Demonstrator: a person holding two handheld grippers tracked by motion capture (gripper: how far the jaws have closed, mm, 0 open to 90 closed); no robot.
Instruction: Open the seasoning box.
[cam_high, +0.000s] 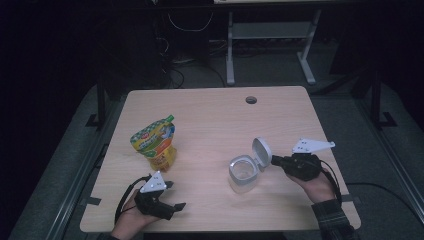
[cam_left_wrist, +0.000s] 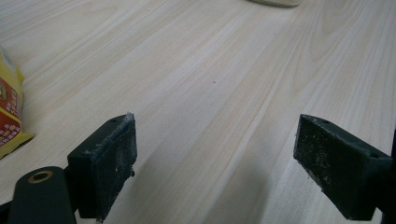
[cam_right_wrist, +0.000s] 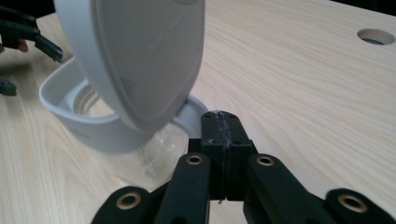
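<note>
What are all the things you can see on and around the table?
snack pouch: one, yellow, green and red, standing on the left part of the table.
clear container: one, see-through with a white rim, right of the middle.
hinged lid: one, white, flipped up at the container's right side.
table: one, light wood, with a round hole near its far edge.
desk frame: one, white, on the floor behind the table.
left gripper: one, black, jaws open, near the front left edge.
right gripper: one, black, jaws shut, tips by the lid.
hands: two, at the bottom, each holding a gripper.
</note>
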